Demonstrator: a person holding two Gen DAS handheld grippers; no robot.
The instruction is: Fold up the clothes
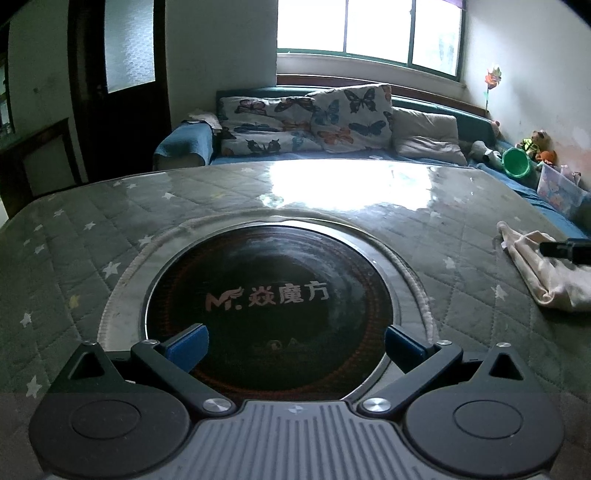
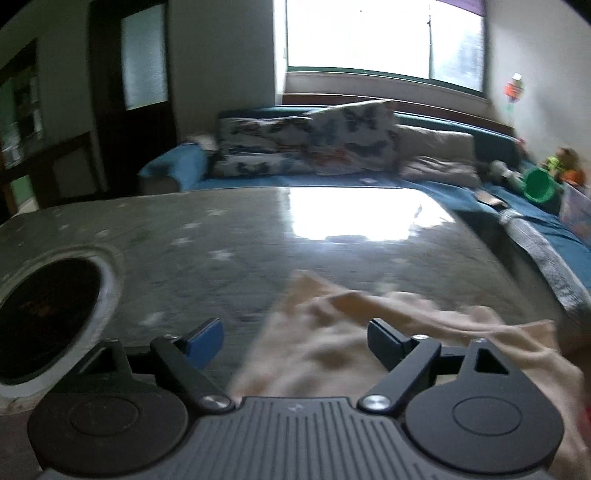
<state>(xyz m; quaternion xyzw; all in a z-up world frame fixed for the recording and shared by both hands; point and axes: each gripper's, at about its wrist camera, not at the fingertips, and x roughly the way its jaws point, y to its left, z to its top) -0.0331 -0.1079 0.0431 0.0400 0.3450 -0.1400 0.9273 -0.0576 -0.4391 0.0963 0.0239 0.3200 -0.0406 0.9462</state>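
Right gripper point(image 2: 295, 341) is hovering with jaws spread wide and holding nothing, directly over the near part of the cream garment point(image 2: 332, 332) lying rumpled on the quilted table point(image 2: 221, 229). Left gripper point(image 1: 295, 341) is waiting, equally wide and empty, over the dark round hob point(image 1: 273, 295). A good fold probably requires pinching one edge cleanly, not bunched layers. Beyond, a sofa point(image 1: 258, 157) is standing.

Look to the top centre: a bright window point(image 1: 369, 33) floods the white walls point(image 1: 221, 44). Below it sits a blue sofa point(image 1: 184, 146) with butterfly cushions point(image 1: 351, 114); a dark door point(image 1: 122, 85) stands upper left.
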